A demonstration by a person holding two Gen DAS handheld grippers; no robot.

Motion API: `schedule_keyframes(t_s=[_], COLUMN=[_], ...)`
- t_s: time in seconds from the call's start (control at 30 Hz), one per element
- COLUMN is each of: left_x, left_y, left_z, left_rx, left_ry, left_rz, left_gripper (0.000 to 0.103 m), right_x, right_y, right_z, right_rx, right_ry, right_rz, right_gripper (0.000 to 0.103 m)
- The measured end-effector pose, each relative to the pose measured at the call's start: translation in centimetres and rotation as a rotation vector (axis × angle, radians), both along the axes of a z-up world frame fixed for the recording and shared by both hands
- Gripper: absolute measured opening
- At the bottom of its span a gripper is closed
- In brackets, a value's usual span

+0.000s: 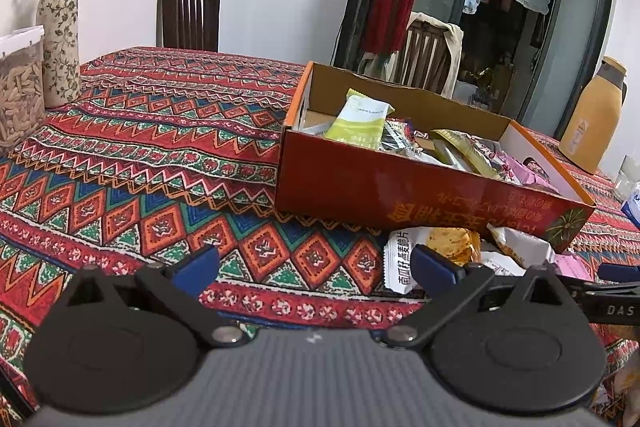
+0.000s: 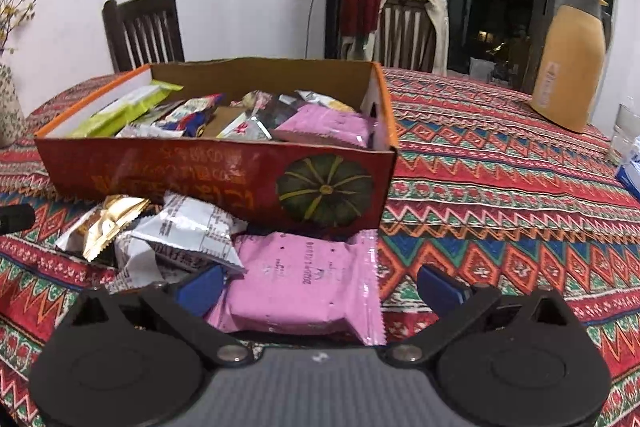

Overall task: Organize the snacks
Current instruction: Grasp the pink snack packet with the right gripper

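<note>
left claw [image 1: 314, 263]: jaws spread wide, level | right claw [image 2: 320, 285]: jaws spread wide, level

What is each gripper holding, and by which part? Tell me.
Nothing is held. The left gripper is open over the tablecloth, and the right gripper is open around the pink snack packet without closing on it.

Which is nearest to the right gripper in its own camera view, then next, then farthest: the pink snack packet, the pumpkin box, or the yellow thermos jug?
1. Pink snack packet, lying between the open right gripper fingers.
2. Pumpkin box, just behind the packet, centre-left.
3. Yellow thermos jug, far right on the table.
</note>
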State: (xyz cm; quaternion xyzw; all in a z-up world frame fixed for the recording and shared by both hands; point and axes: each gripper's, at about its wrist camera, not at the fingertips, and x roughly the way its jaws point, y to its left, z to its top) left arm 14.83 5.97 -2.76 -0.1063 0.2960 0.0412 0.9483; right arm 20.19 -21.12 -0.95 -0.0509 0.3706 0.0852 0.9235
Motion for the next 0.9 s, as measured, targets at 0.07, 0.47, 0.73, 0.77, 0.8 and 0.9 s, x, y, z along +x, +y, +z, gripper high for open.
schedule_keyframes(t_s=[0.07, 0.47, 0.73, 0.77, 0.8, 0.9], left_x=[0.0, 0.1, 0.1, 0.1, 0.2, 0.4], left_y=[0.0, 0.1, 0.1, 0.1, 0.1, 0.3], left_z=[0.0, -0.1, -0.1, -0.1, -0.2, -0.3], left_rx=[0.0, -0.004, -0.003, -0.004, -0.005, -0.007], left_ry=[0.0, 0.009, 0.012, 0.014, 0.016, 0.024], left_rz=[-0.001, 0.001, 0.003, 0.004, 0.005, 0.007], left_gripper=[0.103, 0.103, 0.103, 0.103, 0.103, 0.103], right_x=[0.3, 1.0, 0.7, 0.5, 0.3, -0.3], right_y=[0.4, 0.3, 0.1, 0.2, 0.2, 0.4], right_z=[-0.4, -1.4, -1.2, -1.1, -1.0, -0.7], right_rx=[-0.011, 0.026, 0.037, 0.037, 0.041, 0.029], right_ry=[0.013, 0.039, 0.032, 0.022, 0.016, -0.007], right_rz=[0.008, -0.006, 0.031, 0.037, 0.048, 0.053], right_gripper=[0.103, 0.103, 0.094, 0.089, 0.081, 0.069])
